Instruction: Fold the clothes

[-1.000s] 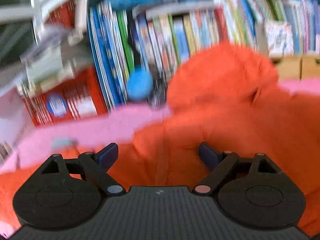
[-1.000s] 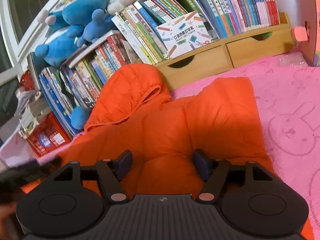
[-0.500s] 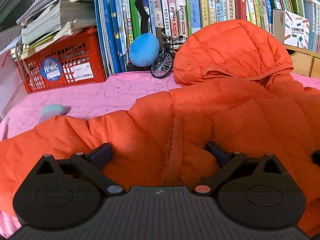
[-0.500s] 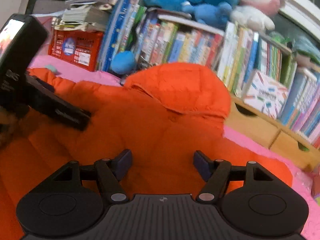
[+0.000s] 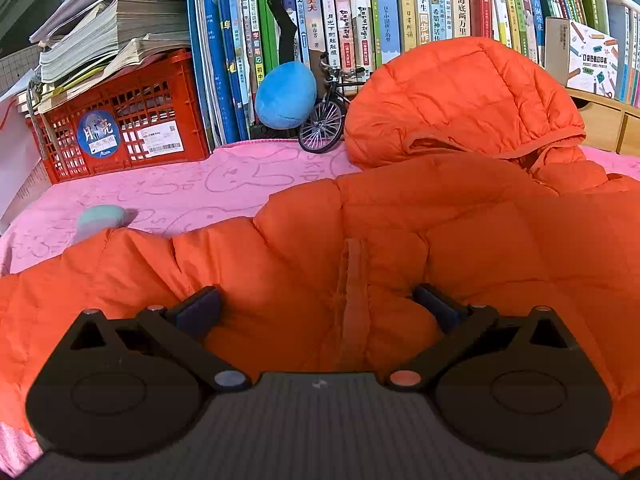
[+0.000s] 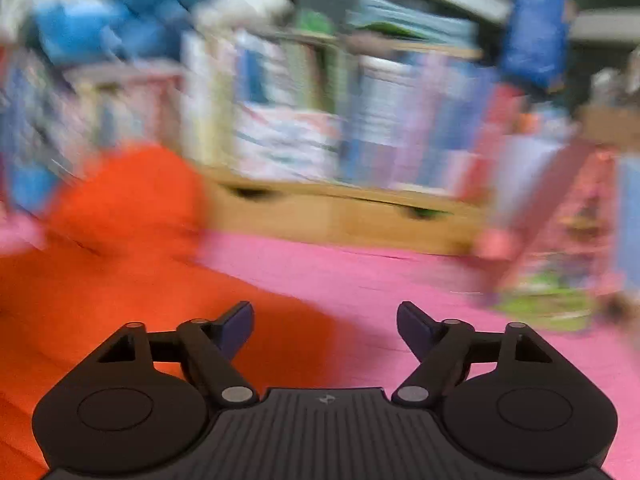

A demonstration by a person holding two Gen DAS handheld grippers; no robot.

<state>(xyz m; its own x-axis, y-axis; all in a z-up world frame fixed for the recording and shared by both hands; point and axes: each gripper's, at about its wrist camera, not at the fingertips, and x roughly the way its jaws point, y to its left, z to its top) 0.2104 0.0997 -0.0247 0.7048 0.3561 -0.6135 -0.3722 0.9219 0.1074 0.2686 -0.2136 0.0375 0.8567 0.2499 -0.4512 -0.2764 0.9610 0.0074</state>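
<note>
An orange puffer jacket (image 5: 420, 216) with a hood (image 5: 464, 96) lies spread on a pink blanket (image 5: 180, 196). My left gripper (image 5: 318, 306) stands open low over the jacket's front, its fingers either side of the zipper strip (image 5: 352, 292), with a bulge of fabric between them. The right wrist view is blurred by motion. There my right gripper (image 6: 325, 322) is open over the jacket's right edge (image 6: 280, 320), where the jacket (image 6: 120, 280) meets the pink blanket (image 6: 400, 280). Nothing is held between its fingers.
Behind the jacket stand rows of books (image 5: 360, 28), a red crate (image 5: 120, 120) under stacked papers, a blue plush ball (image 5: 286, 94) and a small model bicycle (image 5: 324, 120). A pale teal lump (image 5: 100, 218) lies on the blanket. Wooden drawers (image 6: 340, 212) run along the back.
My left gripper has settled lower and closer over the jacket front. My right gripper has swung quickly rightward from above the hood to the jacket's right edge, blurring its view.
</note>
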